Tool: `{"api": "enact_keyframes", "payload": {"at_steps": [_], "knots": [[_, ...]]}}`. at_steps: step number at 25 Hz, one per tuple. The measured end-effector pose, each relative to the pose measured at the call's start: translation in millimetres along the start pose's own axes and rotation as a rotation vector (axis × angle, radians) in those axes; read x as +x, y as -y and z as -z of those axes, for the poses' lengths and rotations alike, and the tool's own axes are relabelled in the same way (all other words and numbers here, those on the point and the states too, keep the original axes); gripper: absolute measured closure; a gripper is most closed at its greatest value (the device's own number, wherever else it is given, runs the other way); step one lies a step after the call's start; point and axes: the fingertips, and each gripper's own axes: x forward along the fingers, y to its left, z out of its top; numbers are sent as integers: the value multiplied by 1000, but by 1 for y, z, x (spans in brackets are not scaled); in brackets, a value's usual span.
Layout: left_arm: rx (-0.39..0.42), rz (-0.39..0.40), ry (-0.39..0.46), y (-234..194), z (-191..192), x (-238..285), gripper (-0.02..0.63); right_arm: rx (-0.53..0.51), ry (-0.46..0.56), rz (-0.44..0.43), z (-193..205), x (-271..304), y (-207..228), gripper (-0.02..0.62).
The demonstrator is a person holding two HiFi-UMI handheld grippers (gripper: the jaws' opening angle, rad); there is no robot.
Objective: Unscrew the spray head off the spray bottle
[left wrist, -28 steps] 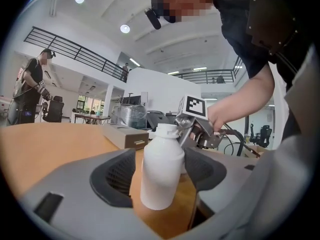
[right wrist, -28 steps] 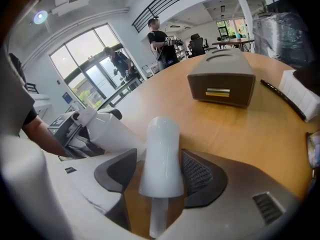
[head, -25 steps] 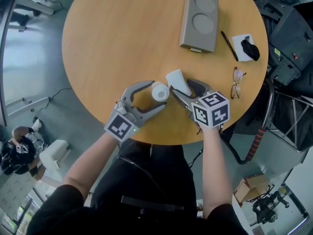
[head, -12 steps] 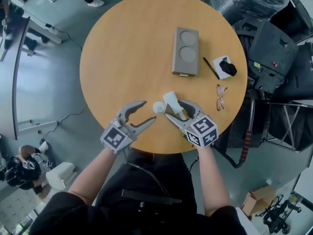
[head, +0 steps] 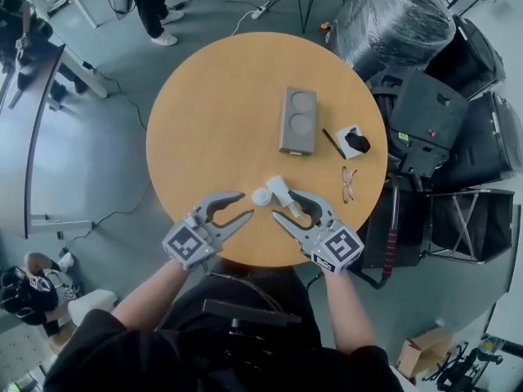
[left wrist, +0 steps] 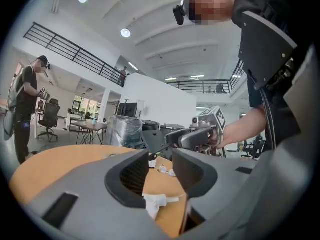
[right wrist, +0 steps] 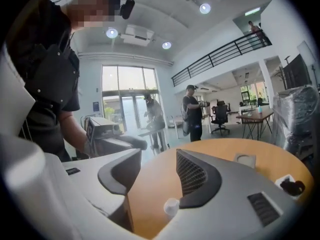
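- While both grippers hover low over the surface (head: 212, 121), the spray bottle (head: 279, 188) lies on it near the person's edge, with a smaller white piece (head: 261, 196) just beside it.
- Likely the spray head, already off. Can't confirm; too small.
- Left gripper (head: 245, 205): jaws partly apart and closing, nothing between the pads. Its view shows only a white part with a thin tube (left wrist: 154, 204) on the surface below.
- Right gripper (head: 283, 204): jaws partly apart and closing, holding nothing; a small white cylinder (right wrist: 171, 207) sits by 1 jaw.
- Step: looks like the unscrewing is finished, with 2 parts lying free.
- Next: if not separated, 1 gripper clamps the bottle and the other twists the head.
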Motion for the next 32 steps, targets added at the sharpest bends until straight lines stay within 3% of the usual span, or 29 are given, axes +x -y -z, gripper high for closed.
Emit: {"api": "enact_keyframes", "payload": {"at_steps": [3,7,10,16,22,28,32], "knots": [[-6,-3,20,9,-24,-17,459,-46,97,8,-39,-9,-21,374],[17,31,35,29,-43,-29,523,-84,165,24,-67,-24,-47,473],[15,37,26,49,-50,-38,581,-81,186,6,-75,-36,-71,584],[-16,45,20,68,-56,-36,583,-30,152,-87,-68,-39,-93,586],[-15,19,37,91,-61,-19,584,-43,151,-154,-68,-64,-97,587],[36,32,90,121,-91,-10,583,-69,190,-180,-92,-98,-97,588],[46,19,81,129,-98,-8,584,-65,203,-183,-98,-110,-97,588]]}}
